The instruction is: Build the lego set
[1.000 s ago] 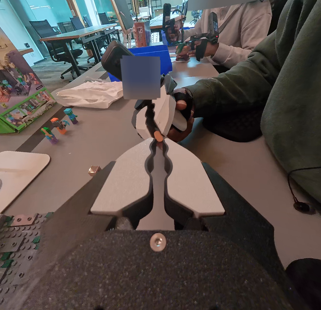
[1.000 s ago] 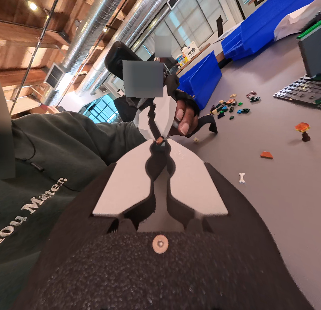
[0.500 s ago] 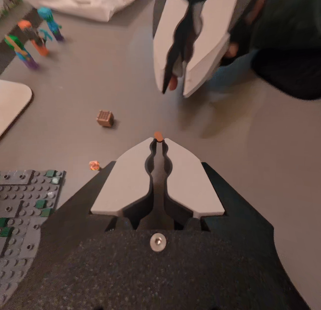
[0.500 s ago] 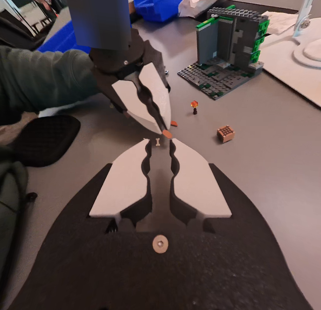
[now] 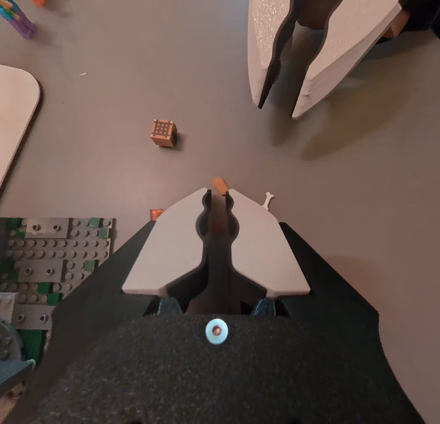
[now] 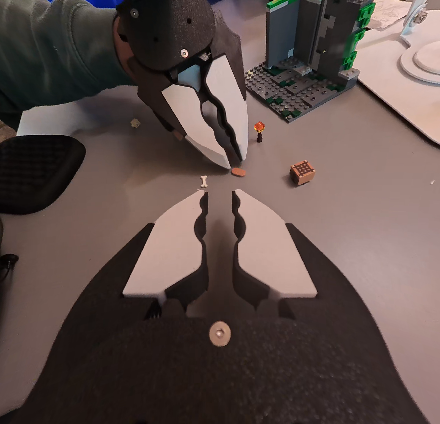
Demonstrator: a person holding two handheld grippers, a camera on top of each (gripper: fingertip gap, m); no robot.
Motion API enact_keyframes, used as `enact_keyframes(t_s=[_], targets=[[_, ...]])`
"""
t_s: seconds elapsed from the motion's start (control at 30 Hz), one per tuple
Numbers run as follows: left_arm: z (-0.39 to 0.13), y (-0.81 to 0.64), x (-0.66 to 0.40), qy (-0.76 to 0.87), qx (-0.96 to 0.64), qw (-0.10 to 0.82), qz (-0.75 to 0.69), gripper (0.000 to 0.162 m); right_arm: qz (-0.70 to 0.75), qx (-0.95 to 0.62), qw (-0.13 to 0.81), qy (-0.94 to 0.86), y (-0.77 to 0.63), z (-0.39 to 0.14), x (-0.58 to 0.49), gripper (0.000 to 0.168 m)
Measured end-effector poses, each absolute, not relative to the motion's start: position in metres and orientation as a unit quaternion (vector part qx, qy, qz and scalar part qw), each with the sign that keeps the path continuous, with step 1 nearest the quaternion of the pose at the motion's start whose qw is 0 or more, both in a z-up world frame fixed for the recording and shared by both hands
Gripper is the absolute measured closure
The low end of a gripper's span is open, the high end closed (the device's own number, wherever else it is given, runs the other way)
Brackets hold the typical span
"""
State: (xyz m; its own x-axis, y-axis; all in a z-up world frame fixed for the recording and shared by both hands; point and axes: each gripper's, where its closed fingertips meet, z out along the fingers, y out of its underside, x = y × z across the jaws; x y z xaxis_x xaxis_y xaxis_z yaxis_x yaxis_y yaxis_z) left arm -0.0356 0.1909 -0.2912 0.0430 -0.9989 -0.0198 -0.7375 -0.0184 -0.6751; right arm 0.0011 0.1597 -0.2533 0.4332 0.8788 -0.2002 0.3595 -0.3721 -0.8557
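My left gripper [image 5: 218,193] points down at the grey table with its jaws a small way apart. A small flat brown oval piece [image 5: 220,186] lies on the table right at its fingertips; the right wrist view shows the piece [image 6: 238,172] flat on the table just past the left gripper's [image 6: 233,161] tips. My right gripper [image 6: 220,192] is open and empty, low over the table and facing the left one. It also shows in the left wrist view [image 5: 276,111]. The grey and green lego build [image 6: 316,44] stands on its studded baseplate [image 5: 59,246] beside the left gripper.
A brown crate cube [image 6: 302,172] sits right of the piece. A white bone [image 6: 203,181] lies by my right fingertips. A small torch with an orange flame [image 6: 259,130] stands near the build. Minifigures [image 5: 21,22], a white board [image 6: 404,79] and a black mesh pad [image 6: 35,170] border the area. Tip to tip, the grippers are about 7 centimeters apart.
Both grippers came down from mid-air to the table. The left one carried the brown piece down, parted its jaws and the piece now lies on the table. The right one opened and drew back.
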Motion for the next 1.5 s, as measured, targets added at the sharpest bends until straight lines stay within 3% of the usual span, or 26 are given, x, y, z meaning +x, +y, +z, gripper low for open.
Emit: enact_keyframes(t_s=[0.73,0.87,1.5], targets=[[-0.281,0.186,-0.066,0.594,-0.714,0.293,-0.226,0.152,0.316,-0.746,0.405,-0.423,0.16,-0.255,-0.003,0.153],[-0.253,0.184,-0.073,0.532,-0.726,0.352,-0.257,0.162,0.292,-0.741,0.434,-0.422,0.166,-0.251,0.0,0.156],[-0.194,0.21,-0.185,0.229,-0.735,0.605,-0.202,0.162,0.246,-0.733,0.522,-0.361,0.188,-0.233,0.016,0.168]])
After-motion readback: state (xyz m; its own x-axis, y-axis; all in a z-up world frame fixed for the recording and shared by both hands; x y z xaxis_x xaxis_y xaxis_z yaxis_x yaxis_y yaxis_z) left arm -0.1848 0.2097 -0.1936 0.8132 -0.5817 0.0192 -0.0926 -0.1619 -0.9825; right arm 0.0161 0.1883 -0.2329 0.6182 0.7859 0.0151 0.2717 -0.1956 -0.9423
